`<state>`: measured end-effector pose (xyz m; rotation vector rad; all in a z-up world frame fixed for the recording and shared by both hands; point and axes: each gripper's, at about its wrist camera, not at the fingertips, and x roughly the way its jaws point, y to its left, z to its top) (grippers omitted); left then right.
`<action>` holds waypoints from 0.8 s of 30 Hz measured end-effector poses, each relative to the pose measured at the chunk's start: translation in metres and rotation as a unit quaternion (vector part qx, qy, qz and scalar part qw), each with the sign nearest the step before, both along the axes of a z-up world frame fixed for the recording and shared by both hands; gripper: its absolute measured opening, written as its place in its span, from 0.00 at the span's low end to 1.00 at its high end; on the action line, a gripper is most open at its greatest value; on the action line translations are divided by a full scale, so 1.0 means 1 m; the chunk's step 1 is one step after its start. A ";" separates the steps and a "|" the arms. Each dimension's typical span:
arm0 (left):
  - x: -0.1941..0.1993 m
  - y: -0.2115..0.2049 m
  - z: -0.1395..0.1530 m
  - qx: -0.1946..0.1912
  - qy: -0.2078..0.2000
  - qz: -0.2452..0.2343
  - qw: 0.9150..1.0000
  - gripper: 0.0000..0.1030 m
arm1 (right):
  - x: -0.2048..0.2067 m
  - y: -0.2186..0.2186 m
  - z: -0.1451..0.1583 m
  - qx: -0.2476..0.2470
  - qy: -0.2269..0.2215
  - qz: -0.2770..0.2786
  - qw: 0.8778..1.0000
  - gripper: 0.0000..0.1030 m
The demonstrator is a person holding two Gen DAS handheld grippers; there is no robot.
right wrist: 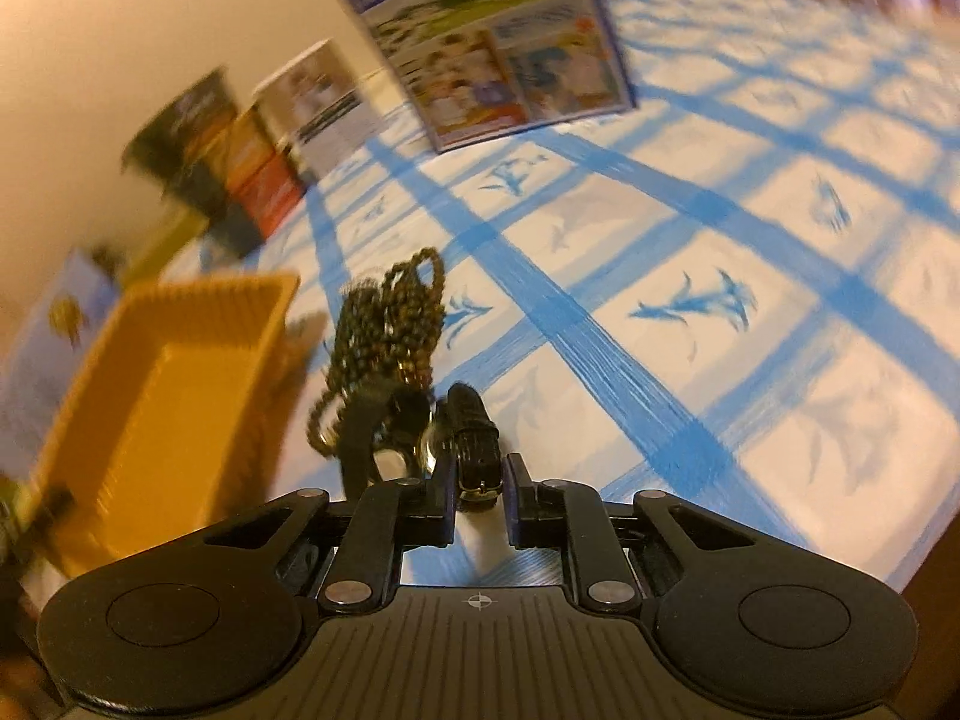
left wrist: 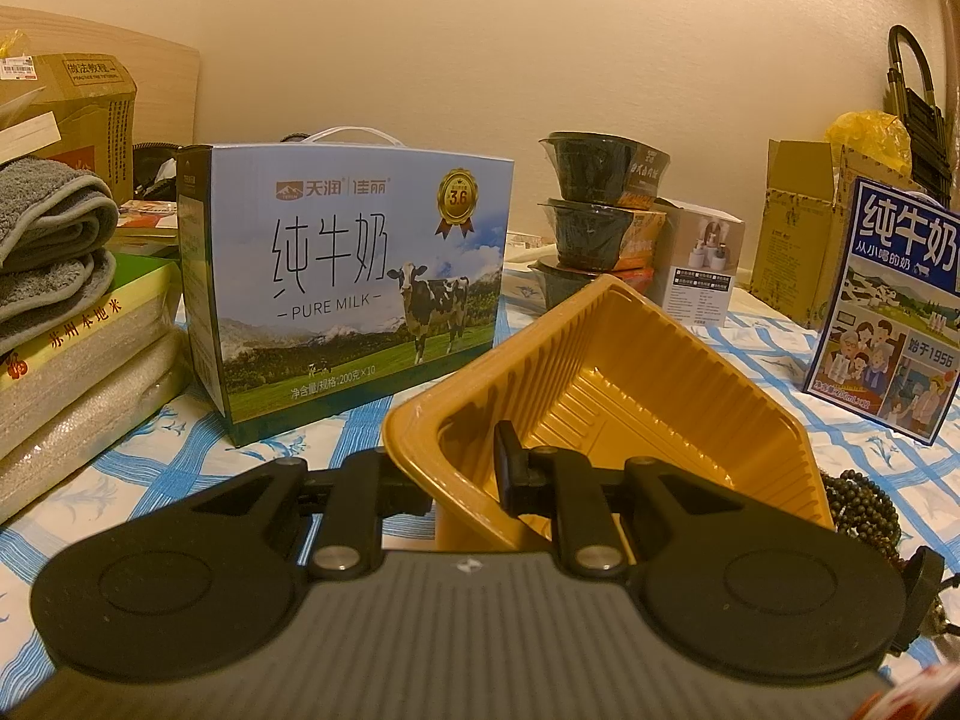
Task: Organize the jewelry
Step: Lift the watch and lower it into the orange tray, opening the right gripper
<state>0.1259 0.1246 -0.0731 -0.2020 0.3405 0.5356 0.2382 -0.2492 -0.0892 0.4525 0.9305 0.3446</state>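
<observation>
My left gripper (left wrist: pixel 462 474) is shut on the near wall of a yellow plastic tray (left wrist: pixel 648 384), one finger outside and one inside, and holds it tilted above the blue-checked tablecloth. The tray looks empty. My right gripper (right wrist: pixel 478 480) has its jaws narrowed on the strap of a black watch (right wrist: pixel 474 438), whose face shows just left of the fingers. A dark beaded necklace (right wrist: pixel 390 312) lies in a heap on the cloth just beyond the watch, right of the tray (right wrist: pixel 162 372). The beads (left wrist: pixel 864 498) also show at the tray's right side in the left wrist view.
A large blue milk box (left wrist: pixel 354 282) stands left of the tray and a smaller milk carton (left wrist: pixel 894 306) to the right. Stacked black bowls (left wrist: pixel 600 204) and cardboard boxes line the wall. Folded grey towels (left wrist: pixel 48 240) rest on rice bags at far left.
</observation>
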 end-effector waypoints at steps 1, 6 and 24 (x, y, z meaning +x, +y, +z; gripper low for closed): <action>0.000 0.000 0.000 0.000 0.000 0.000 1.000 0.17 | 0.001 -0.004 0.001 0.016 0.011 -0.011 1.000 0.15; 0.000 -0.001 0.001 0.000 0.000 0.000 1.000 0.17 | 0.000 -0.020 0.008 0.093 0.040 -0.047 0.994 0.15; 0.000 0.000 0.001 -0.001 0.000 0.000 1.000 0.17 | 0.003 0.083 0.058 0.222 0.007 0.077 0.972 0.06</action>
